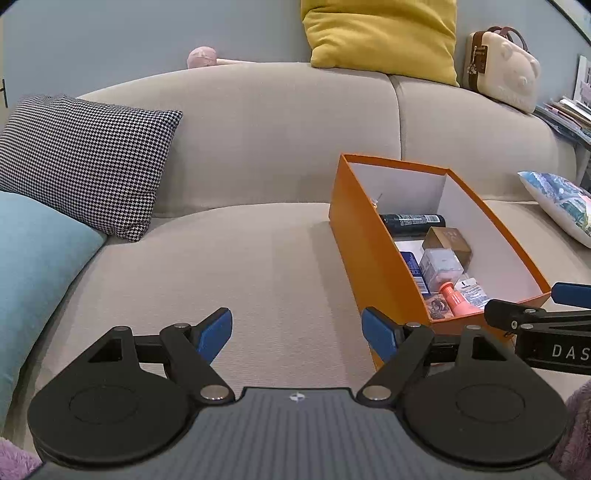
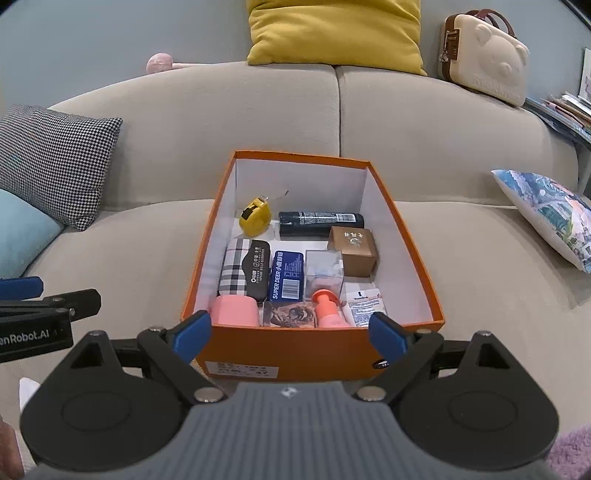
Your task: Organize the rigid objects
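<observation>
Our right gripper (image 2: 290,334) faces the box (image 2: 314,347) head-on, the nearer one; the left gripper (image 1: 297,334) sits left of the box. Both gape wide, empty. Items fill the box.

yellow cushion (image 2: 334,31), bear-faced case (image 2: 487,55)

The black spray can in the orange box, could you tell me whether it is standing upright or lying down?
Lying down. The black spray can rests on its side along the far end of the orange box, its label text running sideways.
</observation>
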`<action>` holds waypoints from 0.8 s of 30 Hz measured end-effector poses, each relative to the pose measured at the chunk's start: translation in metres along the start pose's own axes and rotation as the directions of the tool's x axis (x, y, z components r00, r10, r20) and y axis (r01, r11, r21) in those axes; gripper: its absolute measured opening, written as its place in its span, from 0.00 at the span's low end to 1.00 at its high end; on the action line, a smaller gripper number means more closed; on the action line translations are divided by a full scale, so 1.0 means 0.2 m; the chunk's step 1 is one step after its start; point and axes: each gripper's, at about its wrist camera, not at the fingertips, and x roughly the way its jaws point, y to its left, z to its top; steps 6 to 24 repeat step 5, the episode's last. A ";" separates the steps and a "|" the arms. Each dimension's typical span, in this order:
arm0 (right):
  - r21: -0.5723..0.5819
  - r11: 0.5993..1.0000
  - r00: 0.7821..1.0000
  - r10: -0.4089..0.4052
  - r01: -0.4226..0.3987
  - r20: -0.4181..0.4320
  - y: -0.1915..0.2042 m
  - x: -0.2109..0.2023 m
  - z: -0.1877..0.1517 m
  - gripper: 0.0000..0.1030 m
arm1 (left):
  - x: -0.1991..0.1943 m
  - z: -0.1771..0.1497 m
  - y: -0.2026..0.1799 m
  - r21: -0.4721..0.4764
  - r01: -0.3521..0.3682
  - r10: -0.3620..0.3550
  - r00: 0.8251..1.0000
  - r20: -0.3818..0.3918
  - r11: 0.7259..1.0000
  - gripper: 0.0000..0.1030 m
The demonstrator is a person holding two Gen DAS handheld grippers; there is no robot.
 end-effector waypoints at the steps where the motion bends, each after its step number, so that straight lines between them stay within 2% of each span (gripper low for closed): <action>1: 0.000 1.000 1.000 0.001 -0.001 0.000 0.00 0.00 0.00 0.89 | 0.00 0.00 0.00 -0.001 0.000 0.000 1.000 0.000 1.000 0.91; 24: -0.008 1.000 1.000 0.002 -0.002 0.006 0.01 -0.01 0.00 0.89 | 0.00 0.00 0.00 -0.004 0.000 0.000 1.000 0.002 1.000 0.91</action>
